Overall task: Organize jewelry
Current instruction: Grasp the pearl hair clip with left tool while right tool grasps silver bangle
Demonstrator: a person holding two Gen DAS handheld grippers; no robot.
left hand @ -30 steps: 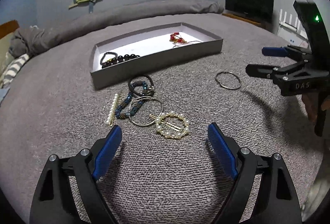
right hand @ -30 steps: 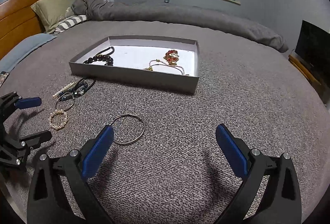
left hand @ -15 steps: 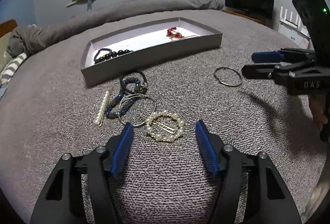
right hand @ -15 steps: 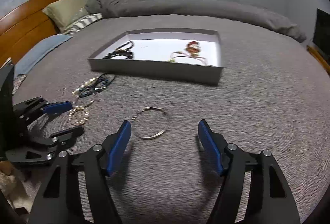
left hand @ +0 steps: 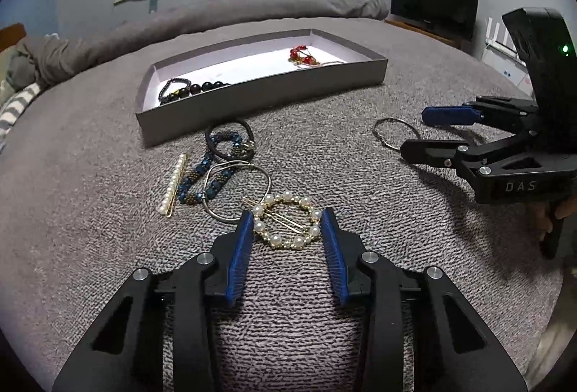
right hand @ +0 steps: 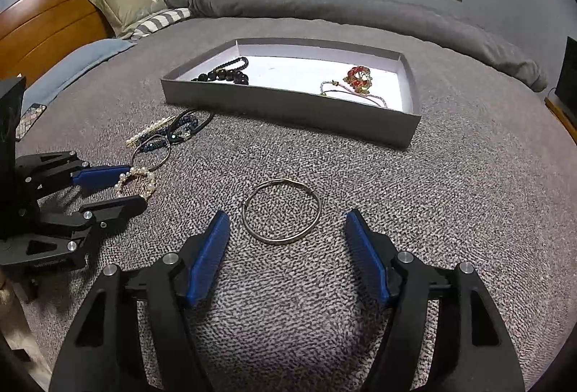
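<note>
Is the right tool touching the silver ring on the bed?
Apart. In the right wrist view, the right tool sits open with grey blanket visible between both pads and the silver ring.

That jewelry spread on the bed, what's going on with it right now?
A person is sorting it into the grey box with two handheld grippers. The left gripper has just been closing around the pearl ring clip, which sits between its blue pads. The right gripper is open, with the plain metal hoop on the blanket just ahead of its tips. Dark beads and a red piece already lie in the box.
</note>
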